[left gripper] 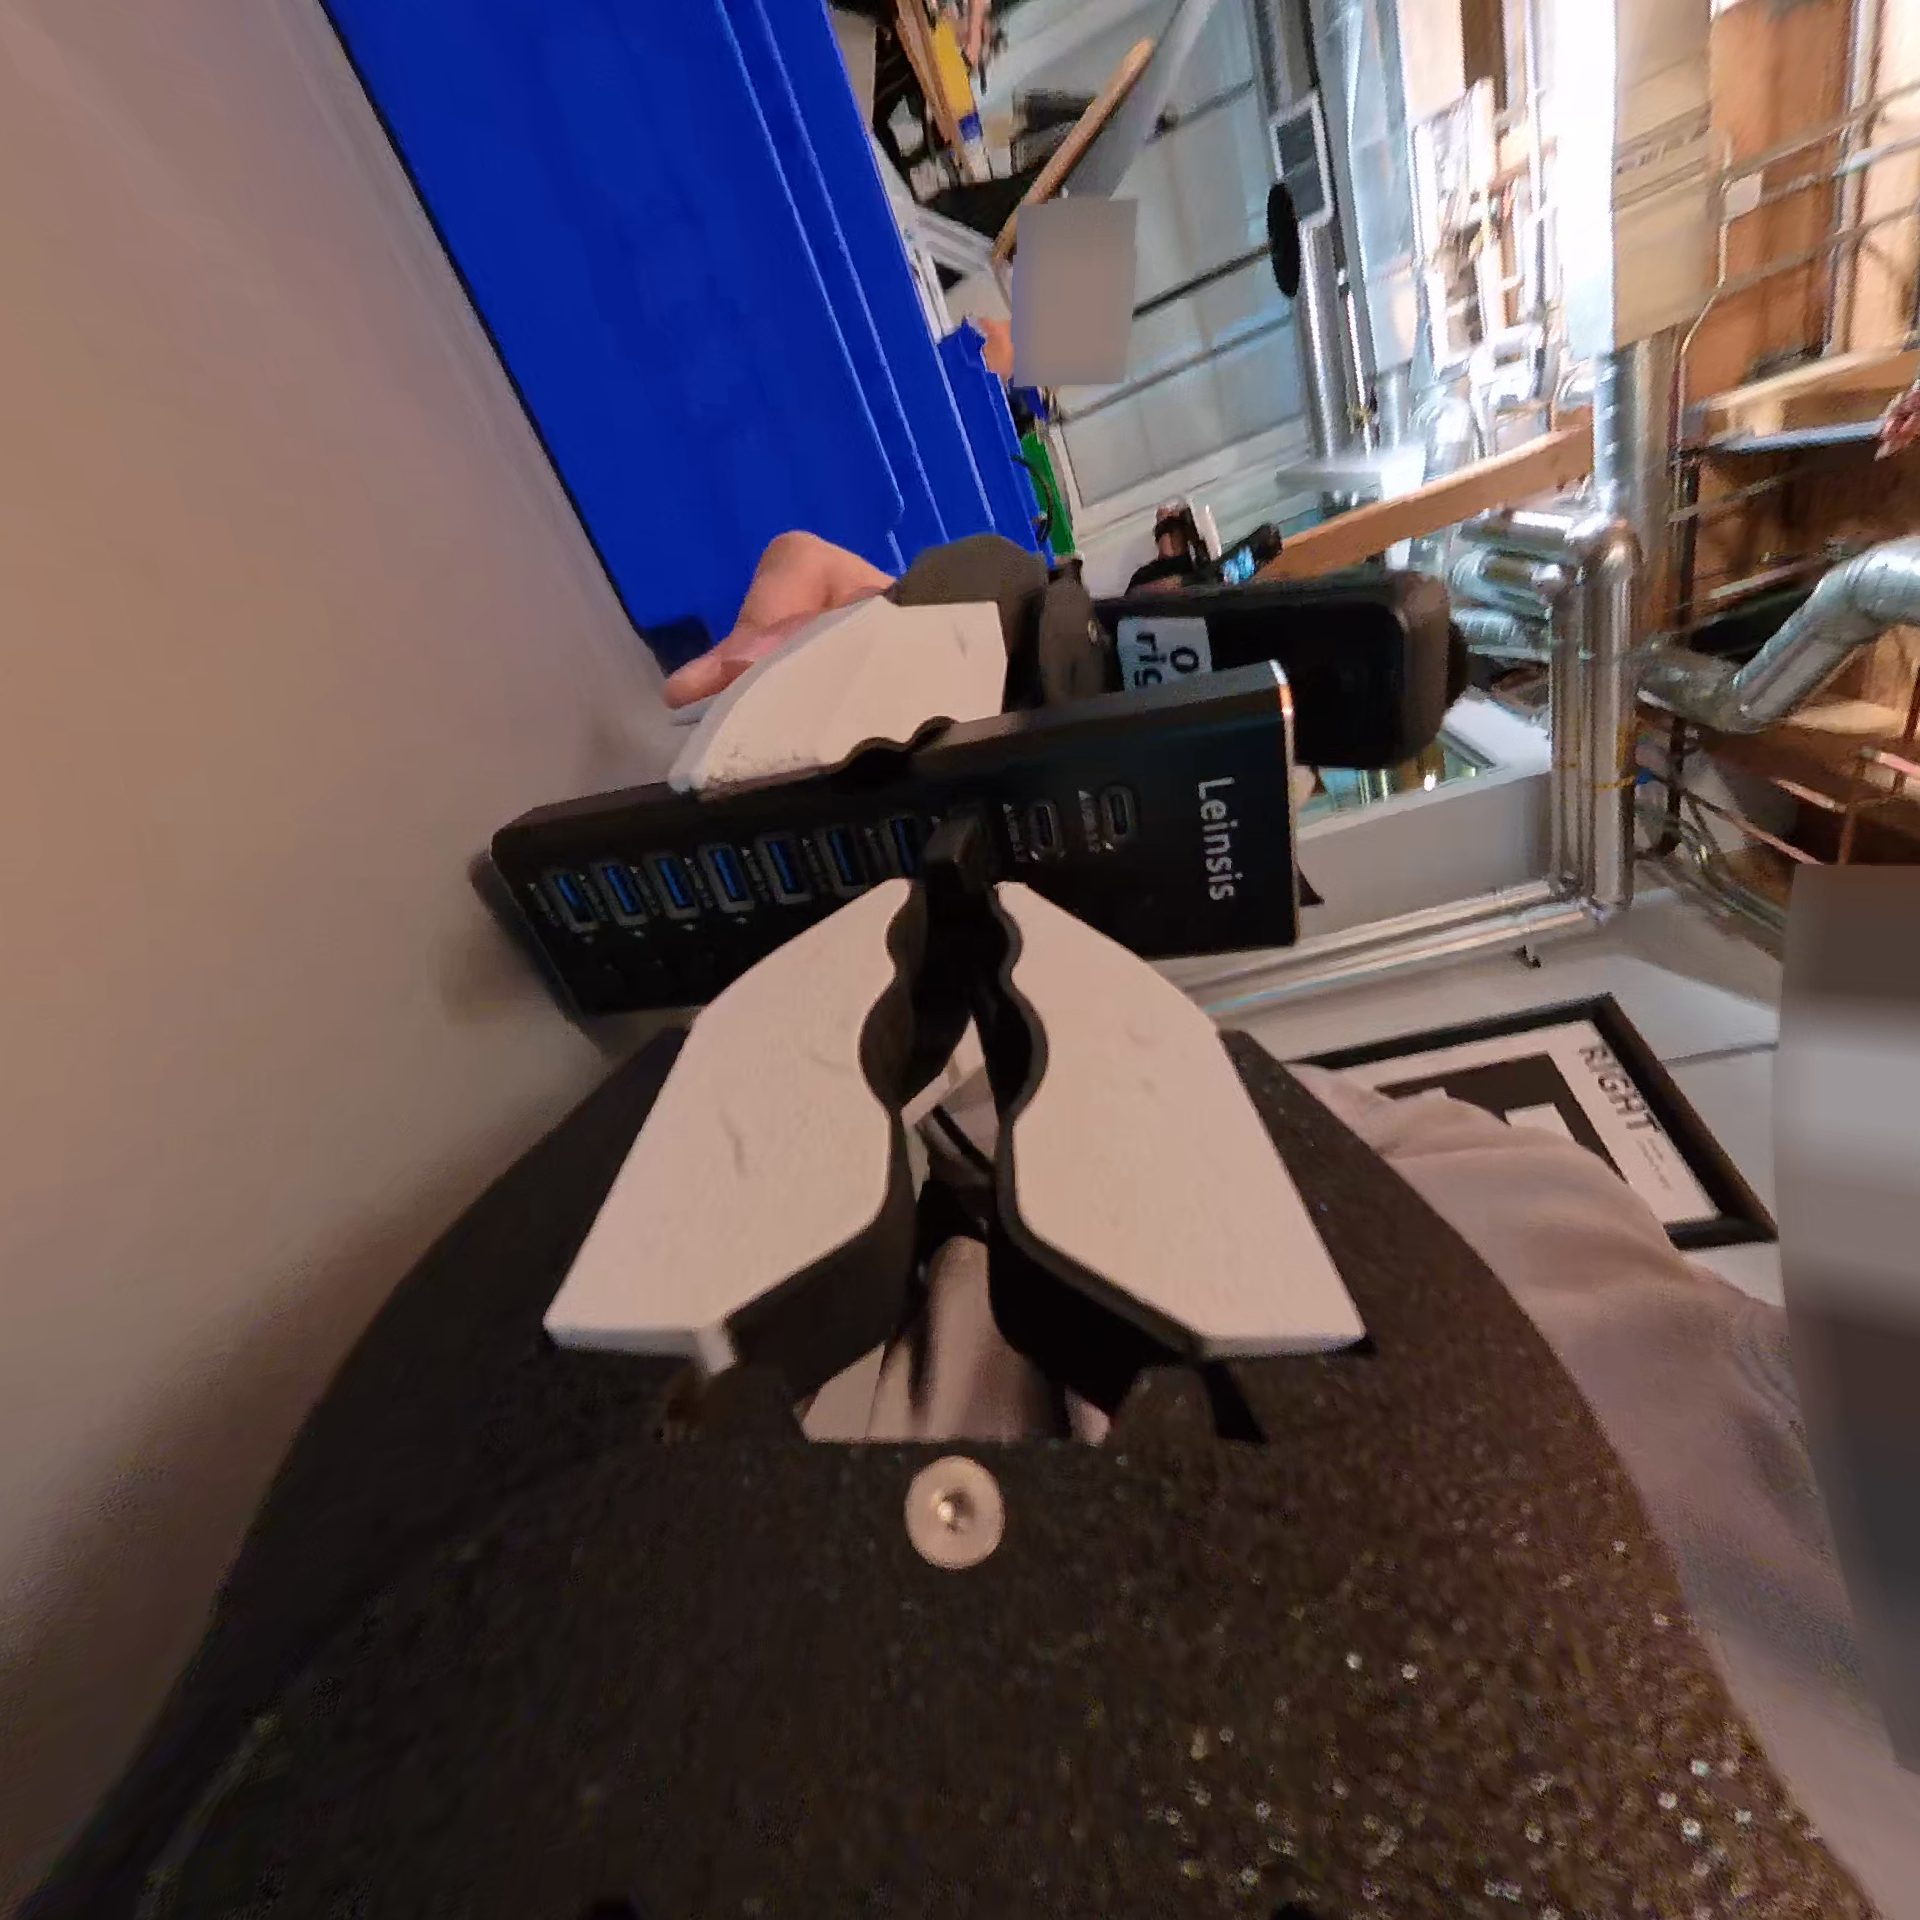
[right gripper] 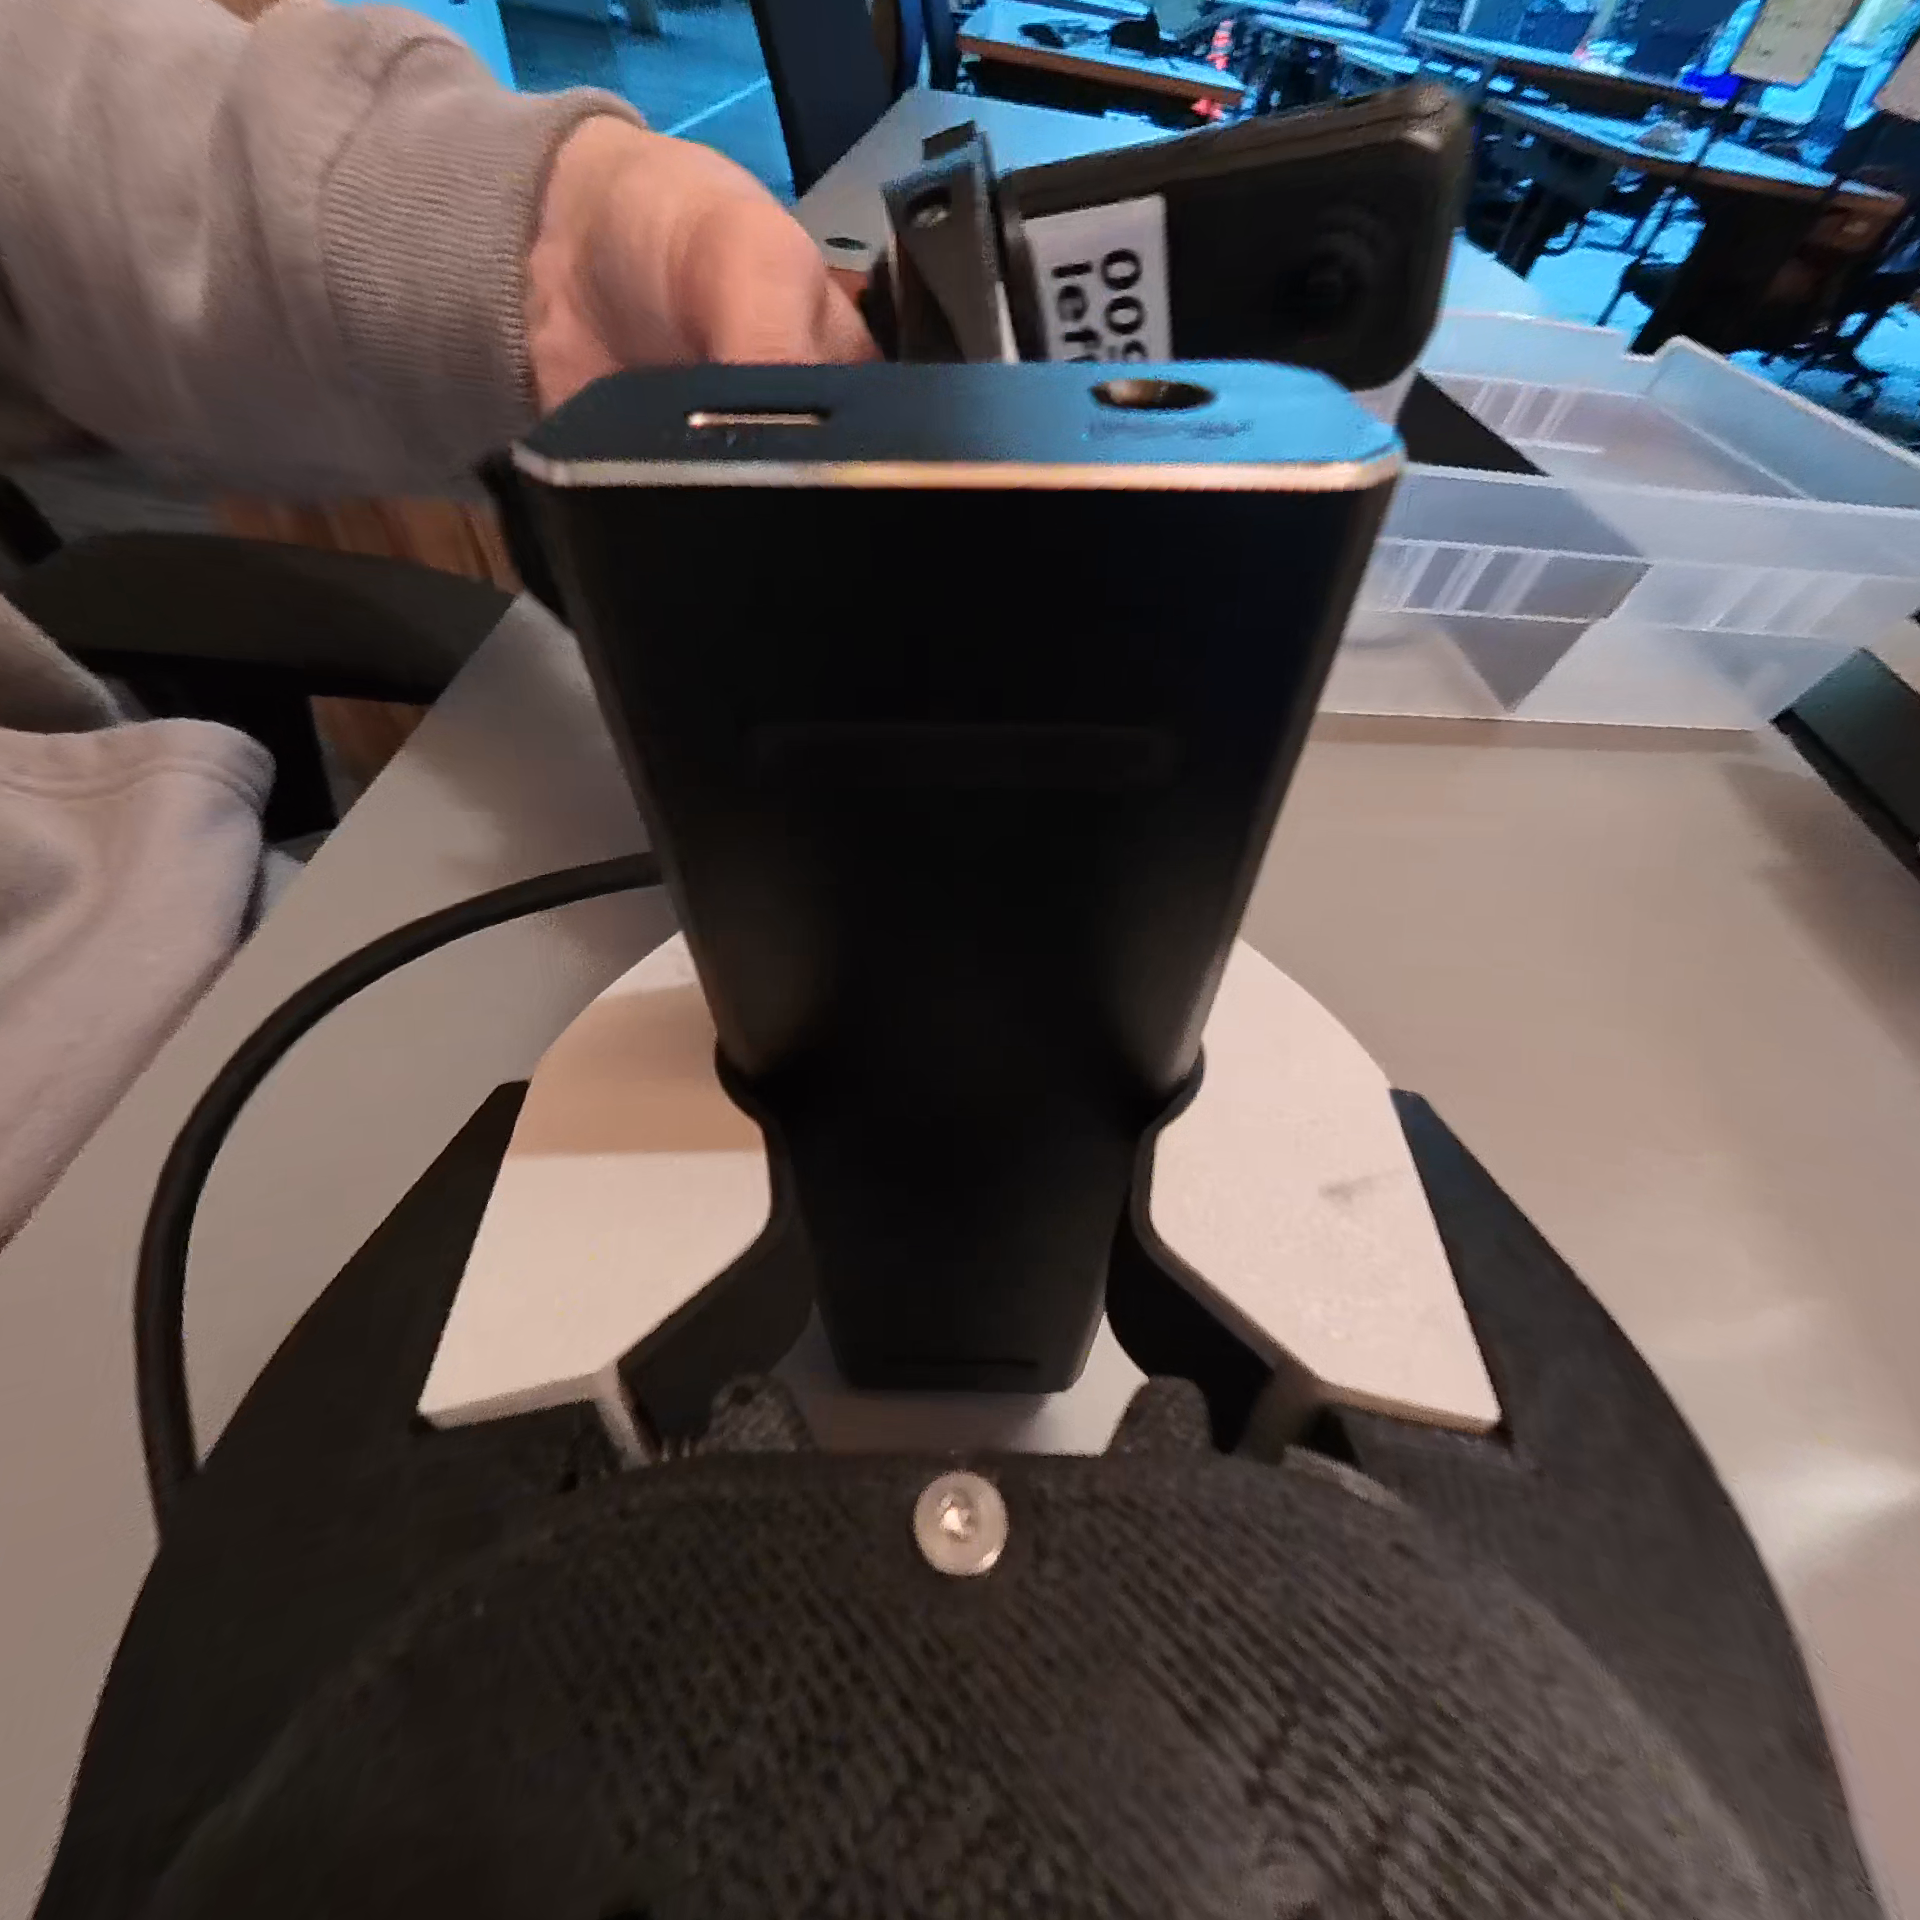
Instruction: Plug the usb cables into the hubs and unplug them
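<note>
Hub (right gripper: pixel 956 790), rigid and smooth, clamped at near end in right tongs (right gripper: pixel 961 1081) above bench (right gripper: pixel 1558 935). Left tongs (left gripper: pixel 951 914) pinching stiff plug (left gripper: pixel 956 844) at a port; best gripped on plug body, not limp cable (right gripper: pixel 239 1091).

Hub (right gripper: pixel 956 790) stands on the table (right gripper: pixel 1558 987), tray (right gripper: pixel 1621 540) behind it.

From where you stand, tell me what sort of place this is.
Probably a workshop or lab. The left wrist view shows bare metal ducting and timber framing; the right wrist view shows rows of work desks and a clear plastic bin on the table.
</note>
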The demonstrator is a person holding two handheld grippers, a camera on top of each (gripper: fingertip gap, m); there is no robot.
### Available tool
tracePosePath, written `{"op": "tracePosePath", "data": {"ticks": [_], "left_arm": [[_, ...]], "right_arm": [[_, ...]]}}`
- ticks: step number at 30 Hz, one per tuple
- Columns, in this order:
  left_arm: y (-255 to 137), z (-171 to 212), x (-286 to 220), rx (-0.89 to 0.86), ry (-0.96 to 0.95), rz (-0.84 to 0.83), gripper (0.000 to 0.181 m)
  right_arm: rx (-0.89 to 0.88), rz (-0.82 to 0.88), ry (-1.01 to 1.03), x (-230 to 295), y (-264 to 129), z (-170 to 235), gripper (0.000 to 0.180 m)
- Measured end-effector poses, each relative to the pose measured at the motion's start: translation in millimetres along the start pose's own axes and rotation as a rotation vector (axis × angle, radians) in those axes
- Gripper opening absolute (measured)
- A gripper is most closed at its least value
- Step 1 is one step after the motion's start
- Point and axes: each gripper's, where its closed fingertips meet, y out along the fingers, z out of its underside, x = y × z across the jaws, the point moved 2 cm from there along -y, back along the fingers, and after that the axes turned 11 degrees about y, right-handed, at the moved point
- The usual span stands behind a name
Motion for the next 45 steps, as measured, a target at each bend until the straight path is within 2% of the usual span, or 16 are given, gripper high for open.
{"op": "tracePosePath", "data": {"ticks": [4, 8, 11, 16, 20, 23, 26, 27, 29, 31, 37, 40, 43, 45], "left_arm": [[3, 2, -4, 0.044, 0.017, 0.010, 0.010], [5, 0, -6, 0.014, 0.005, 0.026, 0.009], [5, 3, -1, 0.028, 0.014, -0.019, 0.010], [3, -6, -19, 0.008, 0.069, -0.001, 0.011], [-8, -32, -50, -0.043, 0.294, -0.005, 0.028], [-16, -53, -69, -0.065, 0.652, -0.126, 0.051], [1, -47, -84, 0.038, 0.977, -0.219, 0.079], [11, -40, -84, 0.110, 1.036, -0.246, 0.082], [26, -30, -74, 0.232, 1.102, -0.337, 0.080], [36, -22, -67, 0.303, 1.134, -0.353, 0.065], [28, -42, -72, 0.217, 1.142, -0.358, 0.061], [22, -53, -81, 0.185, 1.127, -0.316, 0.061], [15, -59, -87, 0.232, 1.182, -0.325, 0.061], [15, -62, -90, 0.216, 1.188, -0.311, 0.061]], "right_arm": [[0.021, -0.010, -0.019, 4, 1, 1, 0.073], [0.003, -0.011, -0.021, 2, -1, 0, 0.073], [0.037, -0.007, -0.038, 2, 0, 6, 0.073], [-0.122, -0.060, 0.006, 8, -5, -18, 0.073], [-0.234, -0.116, 0.043, 14, -16, -35, 0.073], [-0.211, -0.112, 0.054, 13, -14, -32, 0.073], [-0.171, -0.102, 0.053, 14, -7, -27, 0.073], [-0.158, -0.109, 0.053, 15, -5, -26, 0.073], [-0.163, -0.104, 0.053, 16, -3, -27, 0.073], [-0.162, -0.116, 0.062, 18, -3, -27, 0.073], [-0.335, -0.088, 0.188, 4, -15, -45, 0.075], [-0.331, -0.087, 0.189, 2, -18, -43, 0.075], [-0.334, -0.072, 0.179, 1, -19, -45, 0.077], [-0.375, -0.035, 0.179, -2, -20, -50, 0.071]]}}
